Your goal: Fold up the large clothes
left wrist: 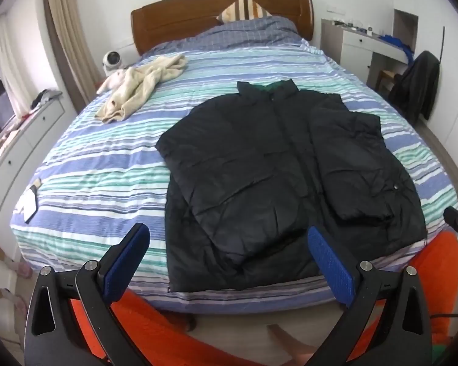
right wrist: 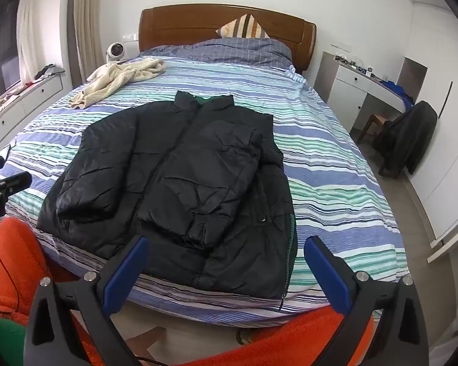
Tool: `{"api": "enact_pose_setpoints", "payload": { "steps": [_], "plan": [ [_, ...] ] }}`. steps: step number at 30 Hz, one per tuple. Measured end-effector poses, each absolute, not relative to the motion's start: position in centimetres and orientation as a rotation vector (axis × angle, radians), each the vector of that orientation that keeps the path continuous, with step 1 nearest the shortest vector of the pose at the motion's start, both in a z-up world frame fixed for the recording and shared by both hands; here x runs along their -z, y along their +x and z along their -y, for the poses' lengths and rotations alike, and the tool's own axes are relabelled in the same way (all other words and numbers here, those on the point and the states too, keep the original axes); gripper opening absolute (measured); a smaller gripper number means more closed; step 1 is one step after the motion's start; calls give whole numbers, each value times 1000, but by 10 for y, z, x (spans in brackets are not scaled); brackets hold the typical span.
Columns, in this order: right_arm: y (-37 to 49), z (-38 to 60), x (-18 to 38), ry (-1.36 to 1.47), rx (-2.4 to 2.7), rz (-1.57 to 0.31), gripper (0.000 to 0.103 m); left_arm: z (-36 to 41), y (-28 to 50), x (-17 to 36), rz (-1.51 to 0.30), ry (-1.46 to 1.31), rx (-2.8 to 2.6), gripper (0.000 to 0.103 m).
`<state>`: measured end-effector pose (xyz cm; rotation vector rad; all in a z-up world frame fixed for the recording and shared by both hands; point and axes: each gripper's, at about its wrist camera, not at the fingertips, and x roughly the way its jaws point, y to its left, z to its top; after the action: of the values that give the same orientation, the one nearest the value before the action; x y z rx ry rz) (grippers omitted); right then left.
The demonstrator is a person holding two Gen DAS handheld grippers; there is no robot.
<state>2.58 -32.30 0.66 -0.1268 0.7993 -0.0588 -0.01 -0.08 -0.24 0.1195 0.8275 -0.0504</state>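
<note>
A black puffer jacket [left wrist: 278, 177] lies flat on the striped bed [left wrist: 100, 164], front up, collar toward the headboard, both sleeves folded in over the chest. It also shows in the right wrist view [right wrist: 180, 177]. My left gripper [left wrist: 229, 244] is open and empty, held above the bed's foot edge near the jacket's hem. My right gripper [right wrist: 226, 256] is open and empty, just short of the hem. The left gripper's body shows at the left edge of the right wrist view [right wrist: 3, 186].
A cream garment [left wrist: 140, 88] lies crumpled at the bed's far left. A pillow [left wrist: 244, 10] leans on the wooden headboard [left wrist: 180, 21]. A white desk [left wrist: 363, 45] and a chair with a dark coat [left wrist: 418, 85] stand right of the bed. Drawers [left wrist: 21, 152] line the left.
</note>
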Motion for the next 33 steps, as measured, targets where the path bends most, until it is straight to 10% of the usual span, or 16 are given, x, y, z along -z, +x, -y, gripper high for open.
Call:
{"api": "enact_pose_setpoints", "payload": {
  "steps": [33],
  "plan": [
    [32,328,2,-148,133,-833,103,6,1,12,-854,133,51,103]
  ]
}}
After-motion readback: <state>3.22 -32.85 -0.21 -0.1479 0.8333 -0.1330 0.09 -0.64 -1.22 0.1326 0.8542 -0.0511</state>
